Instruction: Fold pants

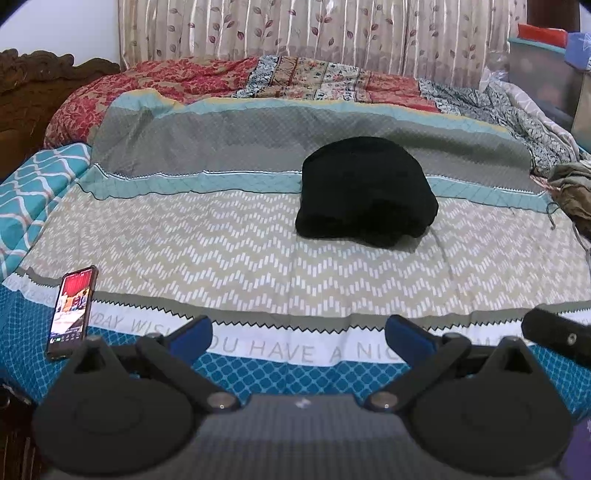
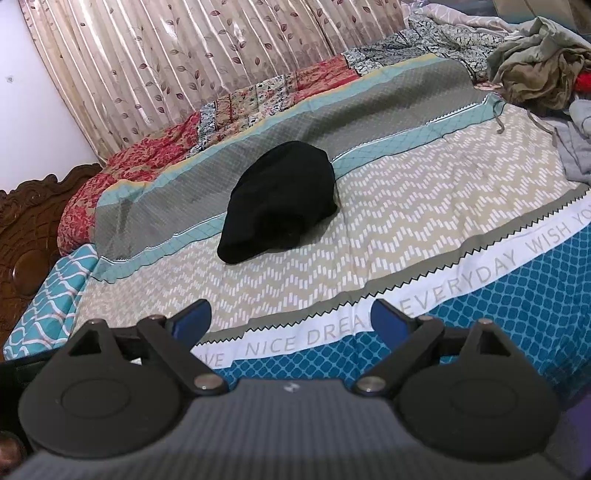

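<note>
Patterned bedspread covers the bed, blue lattice nearest, chevron band beyond, and a phone lies at nine o'clock. Both the left gripper and right gripper hold jaws wide apart, empty. Farther, at one o'clock, the black pants lie folded in a compact bundle whose long axis cannot be told. Leaf-print curtains hang behind.

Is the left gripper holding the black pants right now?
No, the left gripper stands open with nothing between its fingers, and the black pants lie folded, farther up the bed, untouched.
</note>
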`<state>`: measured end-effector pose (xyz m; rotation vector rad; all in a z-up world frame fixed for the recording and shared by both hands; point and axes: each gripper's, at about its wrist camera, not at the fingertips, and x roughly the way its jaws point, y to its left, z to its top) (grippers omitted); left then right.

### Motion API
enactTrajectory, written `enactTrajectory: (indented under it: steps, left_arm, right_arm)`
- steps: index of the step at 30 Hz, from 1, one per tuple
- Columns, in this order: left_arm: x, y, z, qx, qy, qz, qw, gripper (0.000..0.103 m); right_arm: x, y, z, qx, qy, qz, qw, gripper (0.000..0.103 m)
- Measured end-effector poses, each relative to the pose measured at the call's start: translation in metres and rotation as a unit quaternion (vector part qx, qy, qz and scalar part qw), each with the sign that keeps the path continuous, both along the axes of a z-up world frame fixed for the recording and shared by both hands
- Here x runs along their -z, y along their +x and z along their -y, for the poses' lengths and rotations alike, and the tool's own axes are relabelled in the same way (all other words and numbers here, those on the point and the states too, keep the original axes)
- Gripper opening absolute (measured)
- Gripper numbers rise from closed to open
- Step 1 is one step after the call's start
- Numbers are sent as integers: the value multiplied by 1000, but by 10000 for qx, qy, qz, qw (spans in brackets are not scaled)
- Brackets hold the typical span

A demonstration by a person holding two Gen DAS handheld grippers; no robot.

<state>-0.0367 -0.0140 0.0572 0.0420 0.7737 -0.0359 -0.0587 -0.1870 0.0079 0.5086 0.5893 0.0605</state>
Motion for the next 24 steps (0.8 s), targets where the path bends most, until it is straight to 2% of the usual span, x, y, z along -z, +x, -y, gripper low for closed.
enactTrajectory:
  steps: [4, 11, 14, 20, 24]
  left_arm:
    - [1, 0, -1, -77, 23, 9, 10000, 103]
    - [1, -1, 1, -265, 373, 187, 9988, 103]
    - [2, 0, 1, -312, 464, 134, 9983, 103]
    - [5, -1, -5, -196, 401, -30, 9990, 103]
    - [10, 1, -7, -199, 430, -250, 9986, 103]
  right_arm:
    - [-2, 0, -2, 65, -101, -10, 9999, 97]
    - [-1, 1, -1, 91, -101, -31, 9999, 97]
    - [-1, 1, -1, 92, -92, -57, 9999, 97]
    - [-1, 2, -3, 57, -75, -120, 9999, 98]
    - [-1, 1, -4, 36, -49, -144, 9999, 98]
